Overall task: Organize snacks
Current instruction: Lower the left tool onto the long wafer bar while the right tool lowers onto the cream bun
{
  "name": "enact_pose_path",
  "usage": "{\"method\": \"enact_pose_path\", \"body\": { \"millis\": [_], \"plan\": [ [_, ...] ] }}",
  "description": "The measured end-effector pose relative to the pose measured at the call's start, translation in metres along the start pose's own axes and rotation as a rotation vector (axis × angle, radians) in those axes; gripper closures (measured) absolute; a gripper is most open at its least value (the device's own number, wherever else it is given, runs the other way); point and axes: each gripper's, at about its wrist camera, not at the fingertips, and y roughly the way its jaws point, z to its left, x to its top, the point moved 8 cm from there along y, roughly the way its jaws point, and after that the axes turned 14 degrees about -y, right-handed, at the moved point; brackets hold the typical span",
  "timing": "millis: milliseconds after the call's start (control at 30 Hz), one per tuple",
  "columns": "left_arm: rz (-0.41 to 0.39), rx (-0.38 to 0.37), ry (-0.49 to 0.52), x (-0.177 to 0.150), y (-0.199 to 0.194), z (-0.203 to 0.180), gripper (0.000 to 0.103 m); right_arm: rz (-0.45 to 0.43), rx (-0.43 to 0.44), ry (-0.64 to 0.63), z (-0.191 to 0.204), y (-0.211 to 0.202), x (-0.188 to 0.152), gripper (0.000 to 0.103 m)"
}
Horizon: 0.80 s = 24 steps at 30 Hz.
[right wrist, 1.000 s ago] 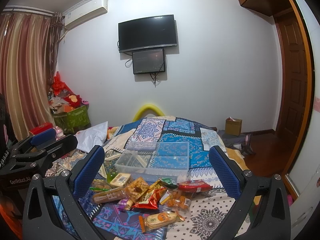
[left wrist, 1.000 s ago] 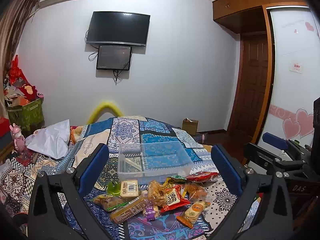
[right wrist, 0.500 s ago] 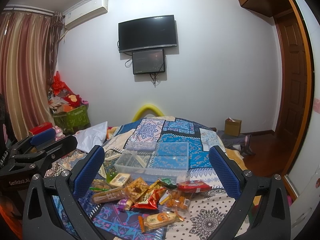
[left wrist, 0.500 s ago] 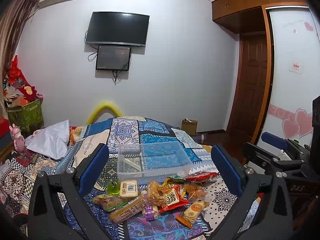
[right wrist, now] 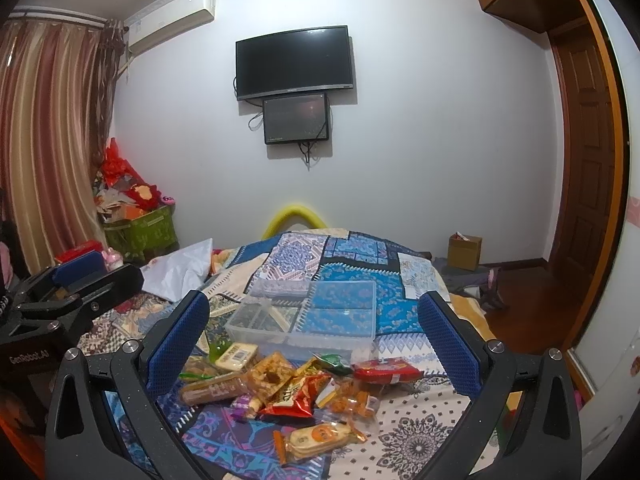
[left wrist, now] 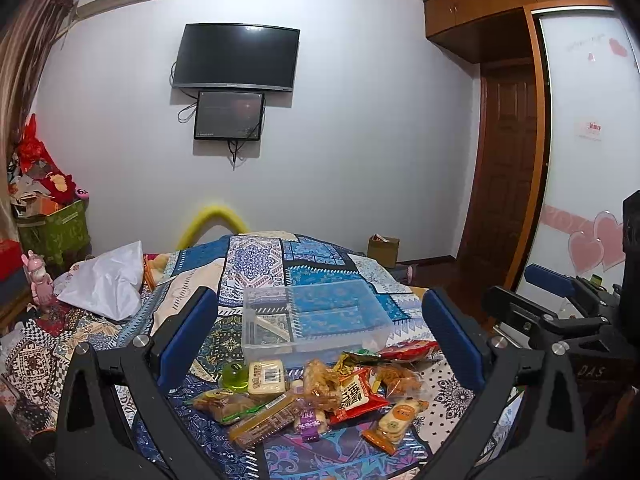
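Currently nothing is held: both the left gripper [left wrist: 320, 336] and right gripper [right wrist: 320, 332] are spread wide. The snack pile [right wrist: 288, 392] is seen on the bed [right wrist: 420, 420], below and ahead of the fingers, just before the clear bin [right wrist: 320, 320]; neither gripper is clearly nearer.

Almost nothing has changed over the last second. From the left wrist camera the whole scene has slid very slightly leftward, so the left tongs [left wrist: 320, 332] have drifted a touch; the snacks [left wrist: 320, 392] and the clear box [left wrist: 316, 320] lie on the bed as they did. The right wrist camera shows no shift that can be made out. Both tongs are as wide apart as before.
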Motion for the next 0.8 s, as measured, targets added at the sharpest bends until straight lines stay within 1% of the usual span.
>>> {"method": "enact_pose_path", "body": {
  "millis": [167, 233, 333, 433, 467, 533, 567, 633, 700, 800],
  "plan": [
    [0.032, 0.004, 0.009, -0.011, 0.011, 0.007, 0.000, 0.060, 0.001, 0.022, -0.004, 0.014, -0.015, 0.000],
    [0.058, 0.012, 0.007, -0.018, 0.018, 0.012, 0.000, 0.090, 0.006, 0.025, -0.005, 0.019, -0.024, 0.000],
    [0.124, 0.015, -0.012, -0.031, 0.034, 0.023, 0.000, 0.138, 0.008, 0.021, -0.007, 0.028, -0.038, 0.000],
    [0.160, 0.032, -0.027, -0.045, 0.044, 0.035, 0.001, 0.195, -0.003, -0.002, -0.007, 0.037, -0.055, 0.000],
    [0.173, 0.044, -0.030, -0.049, 0.048, 0.040, 0.003, 0.212, -0.004, -0.006, -0.007, 0.040, -0.061, 0.000],
    [0.200, 0.068, -0.034, -0.059, 0.056, 0.048, 0.011, 0.247, 0.004, -0.004, -0.007, 0.045, -0.074, 0.000],
    [0.219, 0.086, -0.040, -0.064, 0.061, 0.054, 0.012, 0.270, 0.012, -0.004, -0.006, 0.049, -0.081, 0.000],
    [0.251, 0.105, -0.049, -0.074, 0.068, 0.064, 0.020, 0.310, 0.014, -0.003, -0.007, 0.054, -0.094, 0.000],
    [0.300, 0.125, -0.062, -0.088, 0.078, 0.075, 0.022, 0.358, 0.026, 0.003, -0.007, 0.059, -0.109, 0.002],
    [0.363, 0.144, -0.096, -0.105, 0.091, 0.091, 0.022, 0.415, 0.043, 0.033, -0.009, 0.067, -0.127, 0.004]
  ]
}}
